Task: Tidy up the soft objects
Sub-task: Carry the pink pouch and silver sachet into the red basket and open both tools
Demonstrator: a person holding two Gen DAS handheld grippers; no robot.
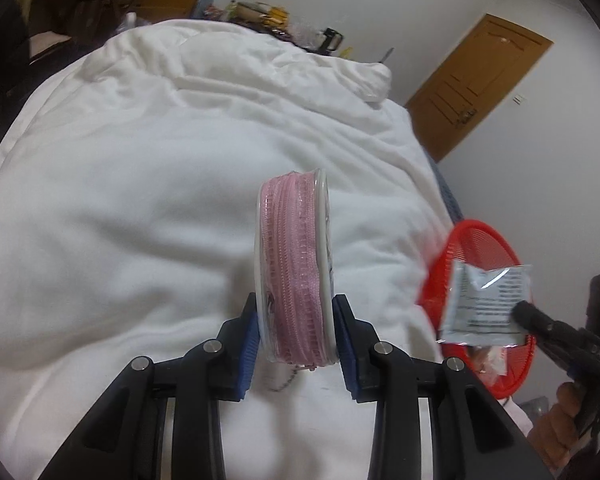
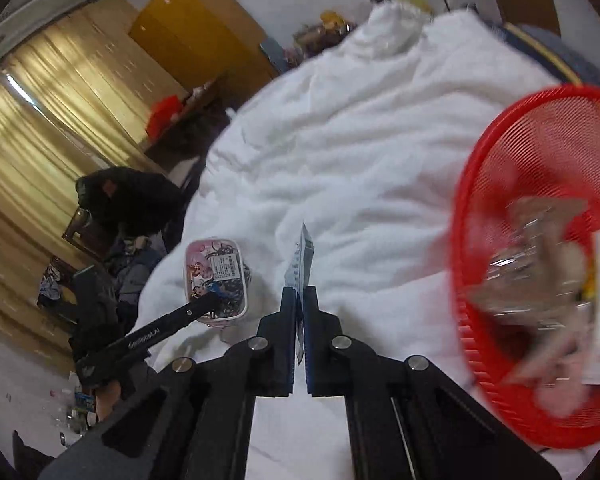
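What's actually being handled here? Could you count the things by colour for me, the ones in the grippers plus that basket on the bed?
Pink: 1, the zipped pouch in the left gripper
Silvery white: 1, the flat packet in the right gripper
Red: 1, the mesh basket
Total: 3

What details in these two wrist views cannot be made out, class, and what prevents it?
- Red basket contents: right wrist view, motion blur; far side cut by frame edge.
- Print on flat packet: left wrist view, too small and blurred.
- Pink zip pouch faces: left wrist view, seen edge-on between left gripper pads.
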